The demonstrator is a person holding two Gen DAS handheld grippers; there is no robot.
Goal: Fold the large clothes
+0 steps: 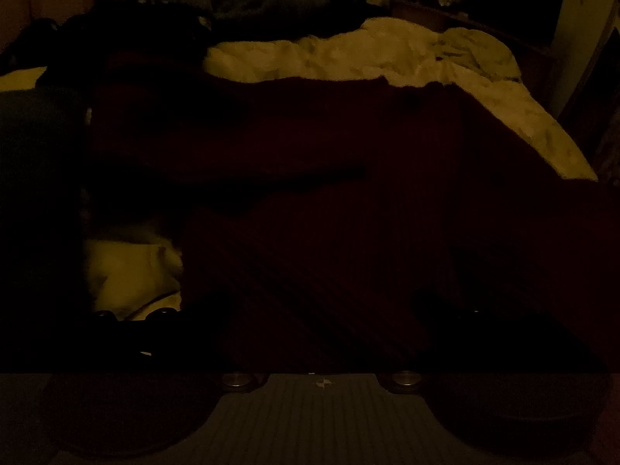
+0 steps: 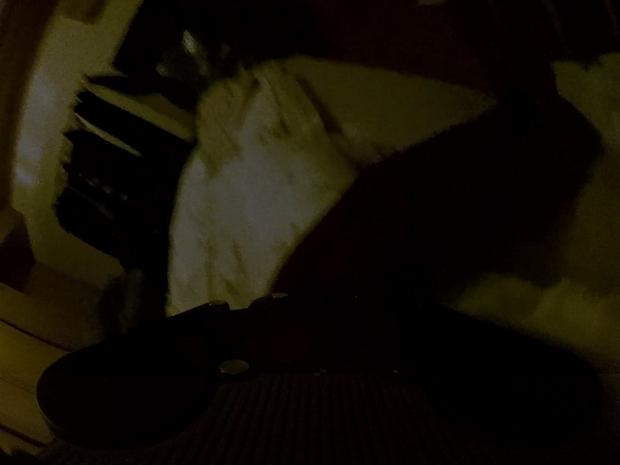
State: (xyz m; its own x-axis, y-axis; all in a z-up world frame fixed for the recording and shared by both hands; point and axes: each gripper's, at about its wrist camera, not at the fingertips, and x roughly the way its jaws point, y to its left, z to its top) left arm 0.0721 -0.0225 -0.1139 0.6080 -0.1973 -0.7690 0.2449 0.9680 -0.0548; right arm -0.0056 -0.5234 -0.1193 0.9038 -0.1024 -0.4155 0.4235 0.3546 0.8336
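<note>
Though both views are very dark, the left gripper (image 1: 321, 333) sits low over a dark red garment (image 1: 310, 178) spread across the pale bedding (image 1: 387, 54); right gripper (image 2: 310, 310) at garment edge; can't tell finger state on either.

Dim bedroom in home. Rumpled pale duvet (image 1: 387, 54) across upper centre of left wrist view, spread over bed; same pale bedding (image 2: 248, 193) fills centre of right wrist view. Dark heap of clothes (image 1: 131, 23) at upper left of left view. Dark shelving (image 2: 116, 147) at left of right view, against pale wall (image 2: 42, 124). Contents too dark to tell.
</note>
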